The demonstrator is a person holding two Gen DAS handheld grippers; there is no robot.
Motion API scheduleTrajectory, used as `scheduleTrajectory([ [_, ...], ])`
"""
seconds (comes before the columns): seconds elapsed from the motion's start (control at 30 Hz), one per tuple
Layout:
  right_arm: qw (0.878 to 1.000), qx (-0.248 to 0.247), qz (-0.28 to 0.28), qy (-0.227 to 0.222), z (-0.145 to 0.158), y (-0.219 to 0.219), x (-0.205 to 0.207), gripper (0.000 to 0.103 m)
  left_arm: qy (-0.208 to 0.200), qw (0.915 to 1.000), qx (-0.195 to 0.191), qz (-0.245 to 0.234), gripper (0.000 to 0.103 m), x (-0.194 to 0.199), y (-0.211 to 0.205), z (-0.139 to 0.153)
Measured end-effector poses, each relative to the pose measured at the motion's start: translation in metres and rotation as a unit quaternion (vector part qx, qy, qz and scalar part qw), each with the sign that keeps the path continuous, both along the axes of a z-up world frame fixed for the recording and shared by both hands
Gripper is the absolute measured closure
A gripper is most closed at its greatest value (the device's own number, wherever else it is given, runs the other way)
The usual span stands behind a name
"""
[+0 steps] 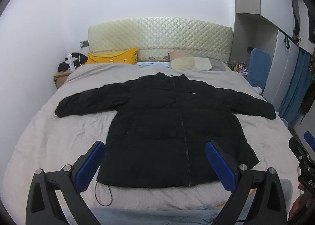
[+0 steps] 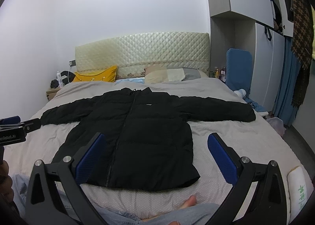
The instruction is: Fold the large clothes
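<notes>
A black jacket (image 1: 167,126) lies flat, front up and zipped, in the middle of the bed (image 1: 49,136), collar toward the far headboard (image 1: 159,37) and both sleeves spread out to left and right. Its near hem is partly hidden behind the claws in both views. A thin black cord (image 1: 102,195) loops out from under the hem at near left; where it joins cannot be seen.

The left claw (image 1: 155,164) hangs above the near hem with its blue pads wide apart, holding nothing. The right claw (image 2: 155,158) is likewise spread and empty, over the jacket's near right corner. Each claw shows only as a cut-off sliver at the edge of the other's view.

Far off, a yellow pillow (image 1: 114,58) leans at the headboard. The small items on the nightstand (image 1: 61,79) are hard to make out. The logo on the chest is too small to read.
</notes>
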State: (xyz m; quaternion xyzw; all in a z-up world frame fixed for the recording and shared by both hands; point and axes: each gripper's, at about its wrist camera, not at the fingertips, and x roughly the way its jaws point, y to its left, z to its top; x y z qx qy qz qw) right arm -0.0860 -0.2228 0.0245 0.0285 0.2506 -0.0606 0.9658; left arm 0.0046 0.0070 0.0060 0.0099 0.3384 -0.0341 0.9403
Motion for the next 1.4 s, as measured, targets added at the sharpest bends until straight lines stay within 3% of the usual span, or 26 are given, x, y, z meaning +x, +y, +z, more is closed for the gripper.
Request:
scheduleTrajectory([
  [0.87,1.000,0.007,0.007,0.017,-0.007,-0.002,0.007,0.000,0.009,1.0000,0.002,0.003,0.000,0.004,-0.002,-0.012],
  [1.4,1.000,0.004,0.007,0.020,0.004,-0.015,0.032,0.000,-0.009,0.9997,-0.024,0.003,0.000,0.036,-0.010,0.007],
])
